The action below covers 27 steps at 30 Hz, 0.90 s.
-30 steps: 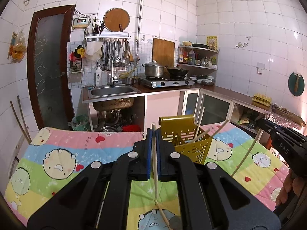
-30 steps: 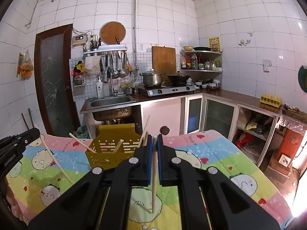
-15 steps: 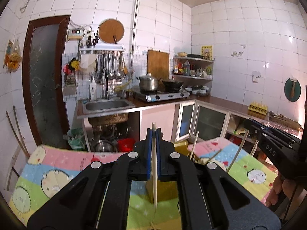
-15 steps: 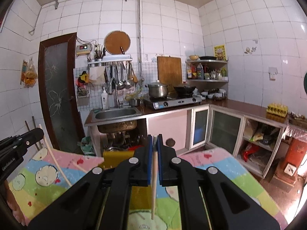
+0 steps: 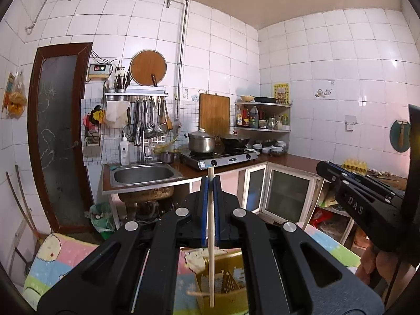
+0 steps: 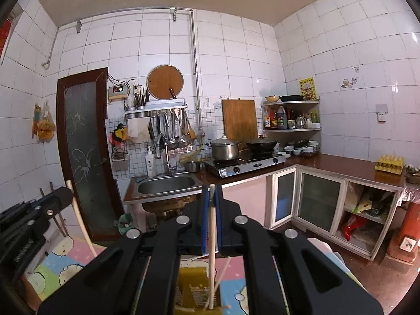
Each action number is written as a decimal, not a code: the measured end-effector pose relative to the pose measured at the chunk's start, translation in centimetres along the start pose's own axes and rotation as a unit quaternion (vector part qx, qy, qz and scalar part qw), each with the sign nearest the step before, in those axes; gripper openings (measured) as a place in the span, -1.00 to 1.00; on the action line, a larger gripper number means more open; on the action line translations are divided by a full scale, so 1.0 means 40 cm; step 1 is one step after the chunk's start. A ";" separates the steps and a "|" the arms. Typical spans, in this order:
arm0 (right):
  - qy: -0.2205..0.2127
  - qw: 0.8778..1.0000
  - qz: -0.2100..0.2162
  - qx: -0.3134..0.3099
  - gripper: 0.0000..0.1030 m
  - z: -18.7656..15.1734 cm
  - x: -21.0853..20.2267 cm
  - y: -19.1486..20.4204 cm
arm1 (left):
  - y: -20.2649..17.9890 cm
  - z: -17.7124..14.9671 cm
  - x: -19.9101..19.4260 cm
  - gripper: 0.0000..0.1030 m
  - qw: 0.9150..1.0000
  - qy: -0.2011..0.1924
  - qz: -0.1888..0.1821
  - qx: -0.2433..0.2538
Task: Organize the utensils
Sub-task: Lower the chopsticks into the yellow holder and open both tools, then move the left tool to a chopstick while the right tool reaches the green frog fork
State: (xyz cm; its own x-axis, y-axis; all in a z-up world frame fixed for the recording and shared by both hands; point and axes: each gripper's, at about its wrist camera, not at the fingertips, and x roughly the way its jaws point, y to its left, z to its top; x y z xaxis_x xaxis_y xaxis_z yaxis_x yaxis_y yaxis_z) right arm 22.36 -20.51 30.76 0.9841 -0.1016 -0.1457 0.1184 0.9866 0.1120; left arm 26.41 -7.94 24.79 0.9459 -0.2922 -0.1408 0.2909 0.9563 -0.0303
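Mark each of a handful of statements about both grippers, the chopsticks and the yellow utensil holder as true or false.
1. The left gripper is shut on a pale wooden chopstick. True.
2. The right gripper is open and empty. False: it is shut on a second wooden chopstick.
3. The yellow perforated plastic utensil holder sits below the grippers on a colourful cartoon-print cloth. True.
4. The held chopsticks lie crosswise. False: both stand nearly upright between the blue pads.
5. The steel pot sits in the sink. False: it is on the gas stove.
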 end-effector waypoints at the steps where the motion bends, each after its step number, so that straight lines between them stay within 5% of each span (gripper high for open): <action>1: 0.000 1.000 0.000 -0.004 -0.90 -0.002 0.013 0.006 | 0.000 -0.002 0.019 -0.95 1.000 0.001 0.004 -0.001; 13: 0.076 0.997 0.005 -0.023 -0.91 -0.201 0.190 -0.002 | 0.015 -0.173 0.225 -0.99 0.998 0.059 0.008 0.000; 23: 0.112 0.993 0.014 -0.025 -0.88 -0.307 0.222 -0.028 | 0.042 -0.263 0.256 -0.98 0.993 0.113 0.020 0.004; 24: 0.113 0.993 0.013 -0.025 -0.88 -0.307 0.214 -0.032 | 0.048 -0.263 0.250 -0.85 0.993 0.116 0.022 0.003; 25: 0.114 0.993 0.009 -0.023 -0.87 -0.303 0.203 -0.039 | 0.057 -0.262 0.239 -0.50 0.992 0.122 0.024 0.000; 26: 0.115 0.993 0.007 -0.021 -0.69 -0.298 0.192 -0.046 | 0.068 -0.261 0.225 -0.26 0.992 0.125 0.026 -0.005; 27: 0.113 0.993 0.004 -0.018 -0.18 -0.293 0.178 -0.052 | 0.078 -0.261 0.206 0.14 0.992 0.122 0.033 -0.009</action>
State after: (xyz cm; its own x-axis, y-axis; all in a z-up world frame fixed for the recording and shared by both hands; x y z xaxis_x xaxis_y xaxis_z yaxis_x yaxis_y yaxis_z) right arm 27.55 -21.79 17.97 0.9299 -0.0656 -0.3620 0.1012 0.9916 0.0802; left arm 33.60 -7.24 13.20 0.8992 -0.2192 -0.3786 0.2246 0.9740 -0.0303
